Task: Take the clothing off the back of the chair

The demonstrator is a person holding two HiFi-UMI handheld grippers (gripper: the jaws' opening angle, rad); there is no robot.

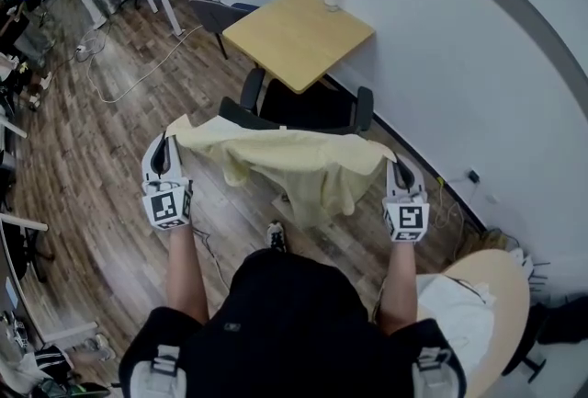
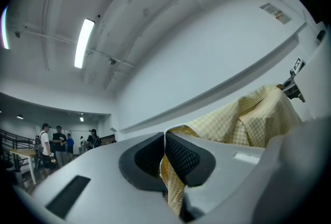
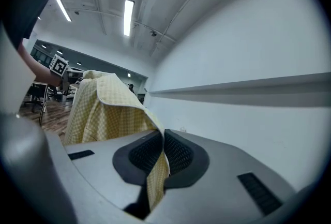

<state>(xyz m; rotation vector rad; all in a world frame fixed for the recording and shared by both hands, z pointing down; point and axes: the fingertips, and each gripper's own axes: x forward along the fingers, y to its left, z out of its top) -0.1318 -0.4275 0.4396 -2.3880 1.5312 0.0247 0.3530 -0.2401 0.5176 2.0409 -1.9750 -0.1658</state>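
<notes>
One shirt [image 1: 294,162] spans level, left tongs [image 1: 171,142] to right tongs [image 1: 396,168].

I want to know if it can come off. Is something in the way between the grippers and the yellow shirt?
Nothing visible is in the way. The left gripper and the right gripper are each shut on the yellow shirt, with cloth pinched in each one. The black chair shows just beyond the shirt.

Pale yellow checked clothing [image 1: 294,164], black chair [image 1: 308,107], light wooden table [image 1: 299,36].
</notes>
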